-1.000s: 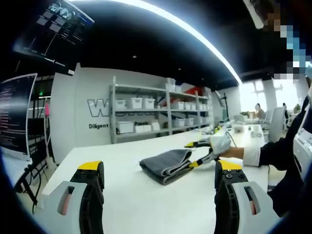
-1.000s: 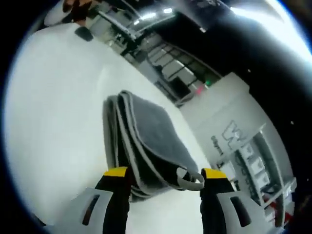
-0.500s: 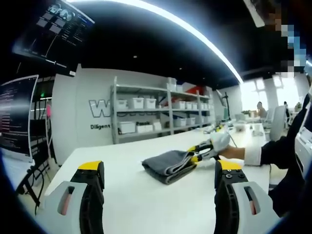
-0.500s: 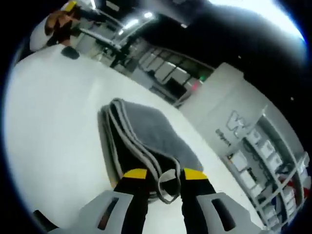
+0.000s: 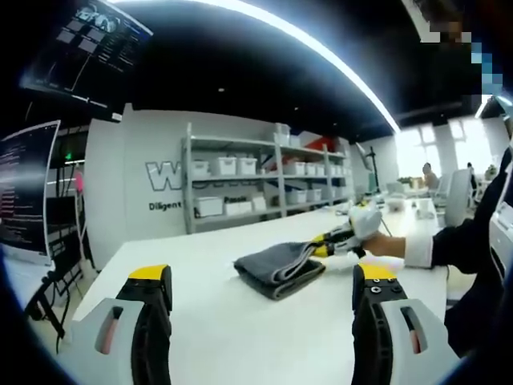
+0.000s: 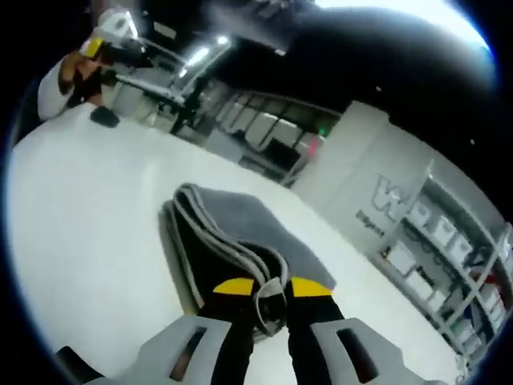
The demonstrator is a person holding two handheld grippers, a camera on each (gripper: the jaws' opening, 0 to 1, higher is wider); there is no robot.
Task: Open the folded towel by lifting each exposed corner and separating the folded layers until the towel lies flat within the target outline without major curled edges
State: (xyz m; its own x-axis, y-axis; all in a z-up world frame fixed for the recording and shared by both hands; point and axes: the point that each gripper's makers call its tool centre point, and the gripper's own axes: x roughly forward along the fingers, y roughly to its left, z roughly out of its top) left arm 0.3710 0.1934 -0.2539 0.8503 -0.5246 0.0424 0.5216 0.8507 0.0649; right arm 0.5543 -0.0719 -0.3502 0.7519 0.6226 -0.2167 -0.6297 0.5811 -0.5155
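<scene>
Barely started. Gray towel (image 5: 280, 267) lying folded in several layers on the white table (image 5: 240, 337), roughly mid-table, well ahead of the left gripper (image 5: 260, 301). Left gripper jaws wide apart, holding nothing, hovering above the table edge. Right gripper (image 6: 269, 290) clamped on one towel corner (image 6: 271, 293), jaws nearly together with the light hem pinched between the yellow tips; also seen in the left gripper view, right gripper (image 5: 333, 241) at the towel's right end. Corner lifted only slightly, layers not yet separated. No target outline visible. Left to do: peel open every fold, spread flat, smooth edges.
</scene>
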